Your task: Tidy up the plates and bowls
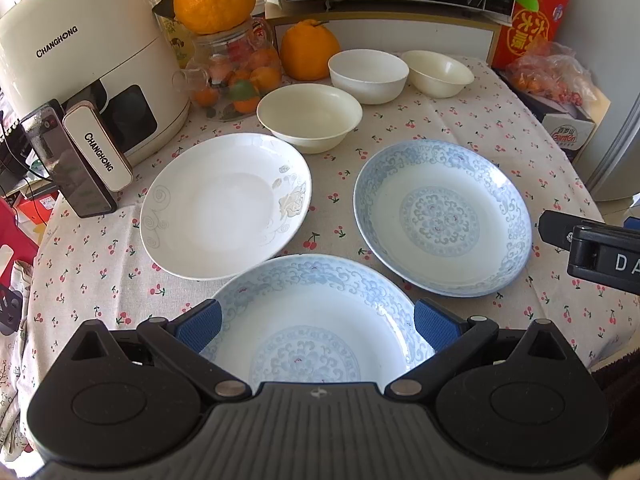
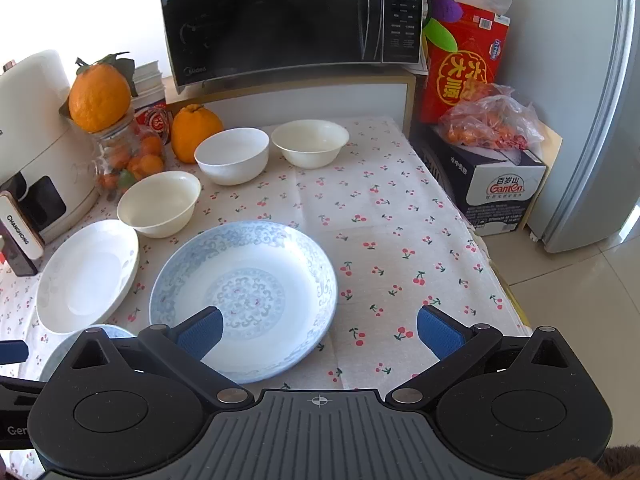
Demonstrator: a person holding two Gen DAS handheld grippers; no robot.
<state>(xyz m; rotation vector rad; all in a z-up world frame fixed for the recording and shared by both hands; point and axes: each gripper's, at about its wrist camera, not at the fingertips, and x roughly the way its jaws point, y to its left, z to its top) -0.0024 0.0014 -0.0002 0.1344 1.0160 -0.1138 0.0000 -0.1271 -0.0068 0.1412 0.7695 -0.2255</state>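
Three plates lie on the cherry-print tablecloth. A blue-patterned plate (image 1: 320, 332) sits nearest, under my open left gripper (image 1: 318, 326). A second blue-patterned plate (image 1: 442, 216) (image 2: 244, 300) lies to the right; my open right gripper (image 2: 320, 332) hovers over its near right edge. A white plate (image 1: 224, 204) (image 2: 86, 276) lies to the left. Three white bowls stand behind: one in the middle (image 1: 310, 116) (image 2: 158, 202), one behind it (image 1: 368, 74) (image 2: 232, 154), one at the far right (image 1: 438, 72) (image 2: 310, 142). The right gripper's body shows at the left wrist view's right edge.
An air fryer (image 1: 76, 64) stands at the left, with a glass jar of oranges (image 1: 236, 76) and a large orange (image 1: 308, 50) beside it. A microwave (image 2: 292, 20) stands at the back. Boxes and a bag of fruit (image 2: 488, 128) line the right side, by a fridge (image 2: 600, 120).
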